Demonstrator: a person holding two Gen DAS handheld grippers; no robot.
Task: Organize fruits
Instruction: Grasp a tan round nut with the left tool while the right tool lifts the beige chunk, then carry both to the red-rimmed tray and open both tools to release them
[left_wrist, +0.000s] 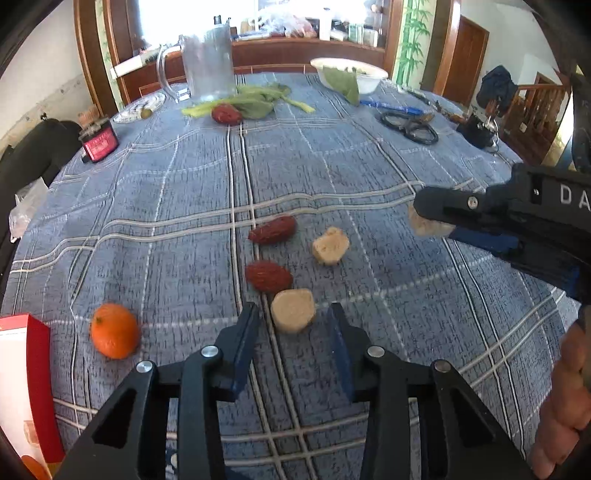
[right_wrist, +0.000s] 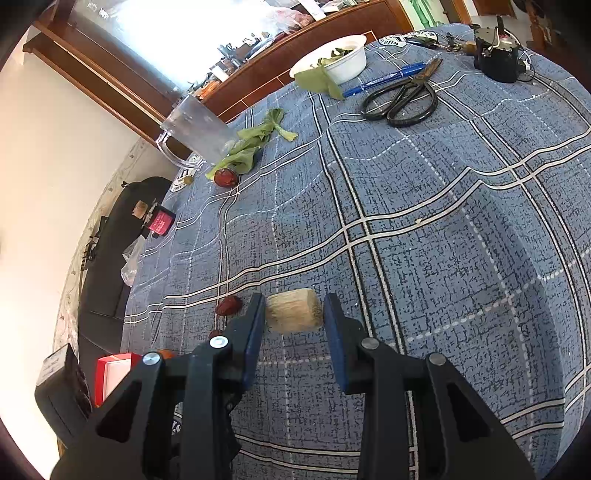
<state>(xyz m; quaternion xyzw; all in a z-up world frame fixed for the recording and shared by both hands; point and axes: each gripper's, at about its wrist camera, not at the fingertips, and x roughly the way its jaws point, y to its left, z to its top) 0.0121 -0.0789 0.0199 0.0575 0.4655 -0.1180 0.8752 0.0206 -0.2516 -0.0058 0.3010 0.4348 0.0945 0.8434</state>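
My left gripper (left_wrist: 293, 321) stands open low over the blue checked tablecloth (left_wrist: 166, 206). A beige fruit chunk (left_wrist: 293, 310) lies just ahead of its tips, in the gap between them. Beyond it lie two red dates (left_wrist: 268, 275) (left_wrist: 273, 229) and a second beige chunk (left_wrist: 330, 245). An orange (left_wrist: 114, 335) sits to the left. A third date (left_wrist: 226, 113) lies far back by the greens. My right gripper (right_wrist: 294, 314) is shut on another beige chunk (right_wrist: 293, 310). It enters the left wrist view from the right (left_wrist: 439, 221).
A glass jug (left_wrist: 207, 66), leafy greens (left_wrist: 251, 101) and a white bowl (left_wrist: 351, 75) stand at the back. Scissors (right_wrist: 402, 99) and a blue pen (right_wrist: 384, 79) lie back right. A red-and-white box (left_wrist: 22, 387) is near left. A hand (left_wrist: 565, 398) shows at right.
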